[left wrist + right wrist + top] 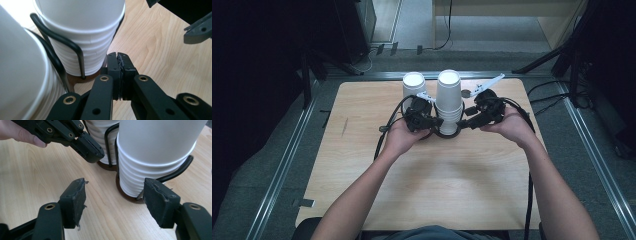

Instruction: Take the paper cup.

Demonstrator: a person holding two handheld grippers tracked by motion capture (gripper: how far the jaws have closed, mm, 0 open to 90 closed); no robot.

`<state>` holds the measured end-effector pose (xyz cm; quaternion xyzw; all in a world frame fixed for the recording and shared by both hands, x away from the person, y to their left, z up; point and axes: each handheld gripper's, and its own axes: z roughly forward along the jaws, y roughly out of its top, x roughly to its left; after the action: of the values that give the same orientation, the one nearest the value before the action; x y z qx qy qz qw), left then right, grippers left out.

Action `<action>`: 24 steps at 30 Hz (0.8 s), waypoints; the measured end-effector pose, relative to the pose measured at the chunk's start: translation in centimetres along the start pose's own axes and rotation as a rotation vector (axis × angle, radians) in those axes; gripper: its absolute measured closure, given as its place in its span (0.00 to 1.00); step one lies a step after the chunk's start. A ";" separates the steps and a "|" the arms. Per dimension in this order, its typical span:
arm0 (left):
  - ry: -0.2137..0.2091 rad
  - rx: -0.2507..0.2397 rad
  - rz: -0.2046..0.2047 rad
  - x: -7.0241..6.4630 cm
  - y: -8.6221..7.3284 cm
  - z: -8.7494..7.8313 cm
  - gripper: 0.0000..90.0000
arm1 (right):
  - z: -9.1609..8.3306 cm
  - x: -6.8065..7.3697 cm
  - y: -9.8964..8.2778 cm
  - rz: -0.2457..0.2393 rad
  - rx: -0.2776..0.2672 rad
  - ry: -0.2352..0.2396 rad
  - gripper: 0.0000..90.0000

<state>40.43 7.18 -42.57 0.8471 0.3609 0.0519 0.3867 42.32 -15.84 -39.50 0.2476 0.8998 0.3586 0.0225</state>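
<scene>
White cup stack (155, 157) stands just beyond the right gripper (120, 202)'s spread, empty jaws.

Near cup stack (82, 37) — top cut off by the upper edge in both gripper views. Second stack (22, 75) blurred, cropped at left in the left gripper view. Holder base (125, 192) mostly hidden under the cups — its shape unclear.

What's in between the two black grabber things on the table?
In the high view, the taller stack of white cups in its black wire holder stands between the left gripper and right gripper.
</scene>
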 end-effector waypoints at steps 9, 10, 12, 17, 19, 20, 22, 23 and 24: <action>0.040 0.001 -0.025 0.1 0.9 0.8 0.99 | -0.6 -1.5 1.7 0.019 -0.014 -0.029 0.35; 0.047 0.004 -0.019 0.1 0.9 0.8 0.99 | -0.6 -1.6 1.9 0.017 -0.014 -0.037 0.35; 0.064 -0.001 -0.017 0.1 0.9 0.9 0.99 | -0.8 -1.8 2.3 0.018 -0.015 -0.042 0.33; 0.070 -0.006 -0.018 0.0 0.9 1.2 0.99 | -1.2 -2.3 3.5 0.023 -0.022 -0.049 0.29; 0.066 -0.011 -0.020 0.0 0.9 1.3 0.99 | -1.1 -2.4 4.0 0.019 -0.017 -0.051 0.28; 0.066 -0.013 -0.020 0.0 0.9 1.3 0.99 | -1.1 -2.5 4.4 0.017 -0.012 -0.054 0.27; 0.072 -0.014 -0.015 -0.1 0.9 1.3 0.99 | -0.9 -2.5 4.9 0.014 -0.011 -0.051 0.26; 0.073 -0.015 -0.015 -0.1 0.8 1.3 0.99 | -0.8 -2.6 5.2 0.011 -0.007 -0.056 0.26; 0.075 -0.017 -0.016 -0.1 0.8 1.3 0.99 | -0.7 -2.6 5.4 0.010 -0.004 -0.058 0.25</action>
<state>41.31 5.95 -42.90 0.8383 0.3816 0.0835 0.3803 46.81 -14.11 -35.78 0.2622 0.8967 0.3534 0.0475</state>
